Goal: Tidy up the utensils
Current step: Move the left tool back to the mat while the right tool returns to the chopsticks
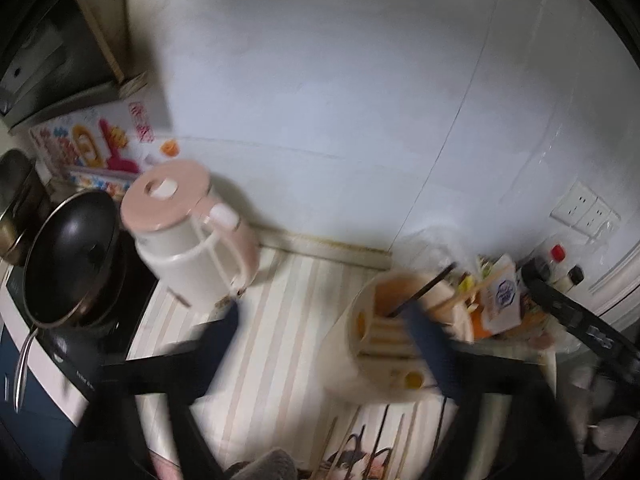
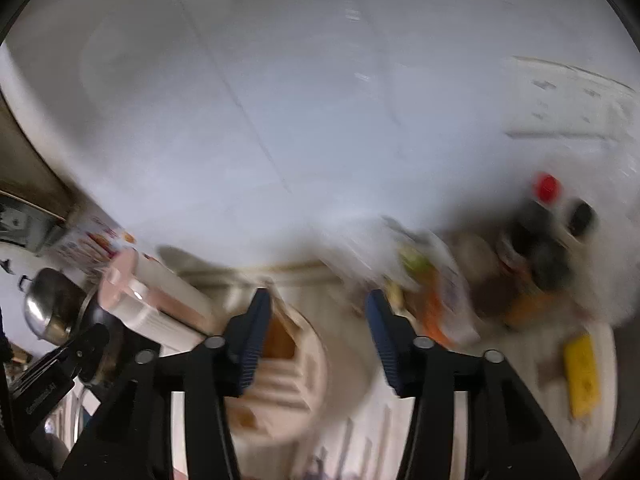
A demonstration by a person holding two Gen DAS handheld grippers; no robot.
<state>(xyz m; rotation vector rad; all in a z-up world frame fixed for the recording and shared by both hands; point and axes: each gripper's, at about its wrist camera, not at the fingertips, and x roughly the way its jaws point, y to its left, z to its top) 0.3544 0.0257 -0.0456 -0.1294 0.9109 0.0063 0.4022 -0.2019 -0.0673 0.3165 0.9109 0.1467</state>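
Kitchen counter (image 1: 280, 320) with pale stripes, seen through motion blur in both wrist views.

Left wrist view: left gripper (image 1: 324, 332) low in the frame, blue-padded fingers (image 1: 222, 330) spread wide, nothing between them but bare striped counter. Cream utensil holder (image 1: 384, 336) at lower centre-right, divided into compartments, right-hand finger crossing in front of its rim; touching or merely overlapping, cannot tell. A dark chopstick (image 1: 428, 288) and a pale wooden one (image 1: 480, 286) leaning out of the holder toward the upper right. More chopsticks (image 1: 384, 436) lying loose on the counter at the bottom edge, below the holder. Pink-lidded kettle (image 1: 188, 236) at left of centre, black pan (image 1: 68, 256) on the stove at far left. Right gripper (image 1: 580, 316) entering at the right edge.

Right wrist view: right gripper (image 2: 316, 340) at lower centre, jaws about half open, gripping nothing. Utensil holder (image 2: 280, 376) behind and below the left-hand finger, mostly left of the gap. Red-capped bottle (image 2: 546, 188) at upper right, yellow object (image 2: 582, 376) at lower right, too blurred to identify.
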